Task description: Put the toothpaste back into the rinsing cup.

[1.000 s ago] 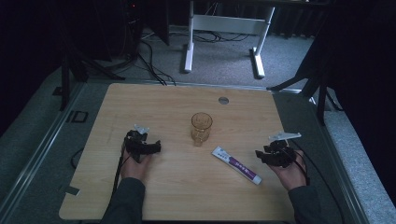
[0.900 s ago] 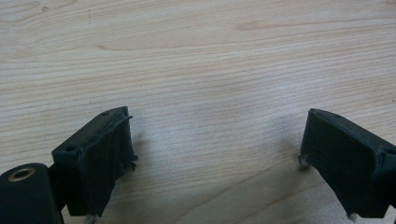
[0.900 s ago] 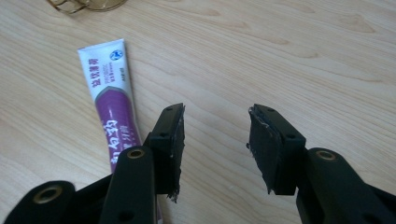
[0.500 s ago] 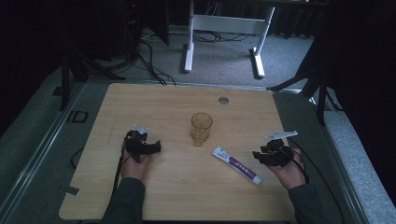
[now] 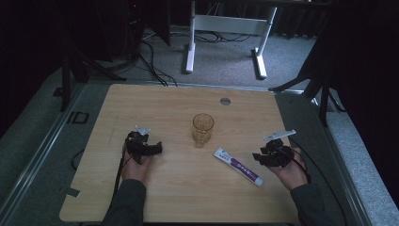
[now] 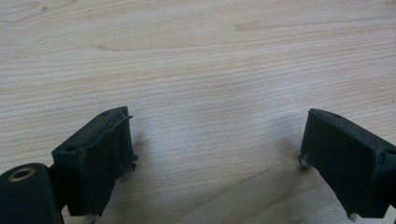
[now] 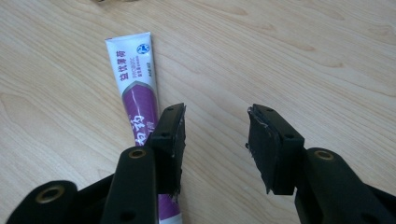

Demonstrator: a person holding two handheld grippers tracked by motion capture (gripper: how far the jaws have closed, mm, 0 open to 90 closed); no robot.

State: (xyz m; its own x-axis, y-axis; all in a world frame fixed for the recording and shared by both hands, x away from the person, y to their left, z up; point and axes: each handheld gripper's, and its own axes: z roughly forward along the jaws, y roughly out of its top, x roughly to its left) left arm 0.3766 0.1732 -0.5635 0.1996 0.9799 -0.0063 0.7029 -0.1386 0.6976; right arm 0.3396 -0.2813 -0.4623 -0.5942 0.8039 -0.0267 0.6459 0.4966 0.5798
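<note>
High view: a tube (image 5: 238,165) of toothpaste lies flat on the wooden worktop (image 5: 164,108), slanting from near the glass (image 5: 203,128) toward the person's right hand. The right gripper (image 5: 259,158) sits just beside the tube's near end, low over the wood, its cable trailing back past the wrist. The left gripper (image 5: 154,149) rests well apart on the other side of the glass, pointing toward the middle of the worktop.

Right gripper view — the jaws stand parted with bare wood between them; the tube (image 7: 136,98) runs under the left-hand jaw in this view, its white and purple print showing, and neither pad presses on it. The gap has narrowed only slightly and grips nothing.

Left gripper view — the left gripper (image 6: 215,158) has its jaws spread wide over plain wood, released, with nothing between them.

The glass stands upright, amber-tinted, apart from both grippers and just clear of the tube's far end.
</note>
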